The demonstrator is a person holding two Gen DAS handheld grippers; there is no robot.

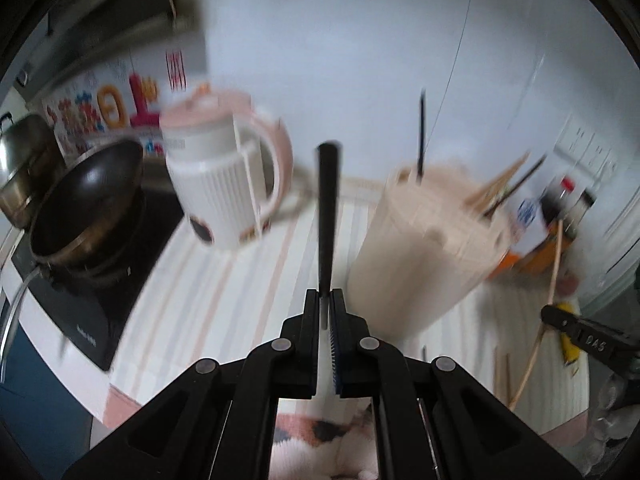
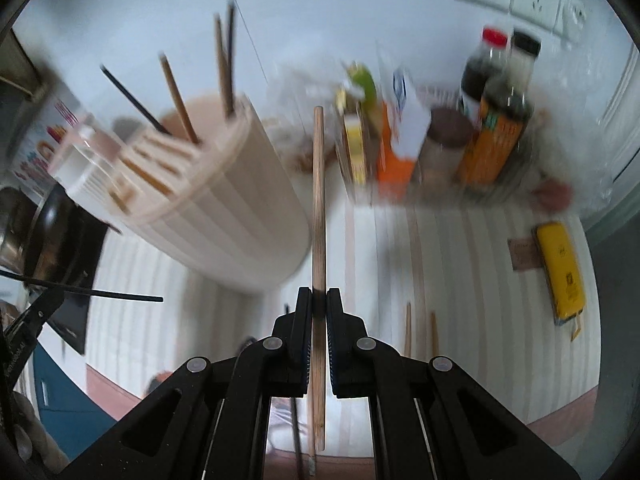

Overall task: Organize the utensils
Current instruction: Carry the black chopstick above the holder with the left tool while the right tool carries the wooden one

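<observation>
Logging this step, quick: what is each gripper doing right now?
Left gripper: shut on a black chopstick.
Right gripper: shut on a wooden chopstick.

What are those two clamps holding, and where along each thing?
Left gripper: black chopstick, near one end. Right gripper: wooden chopstick, roughly mid-length.

Right gripper clamps wooden chopstick; beige utensil holder left, holding chopsticks; bottles behind.
</observation>
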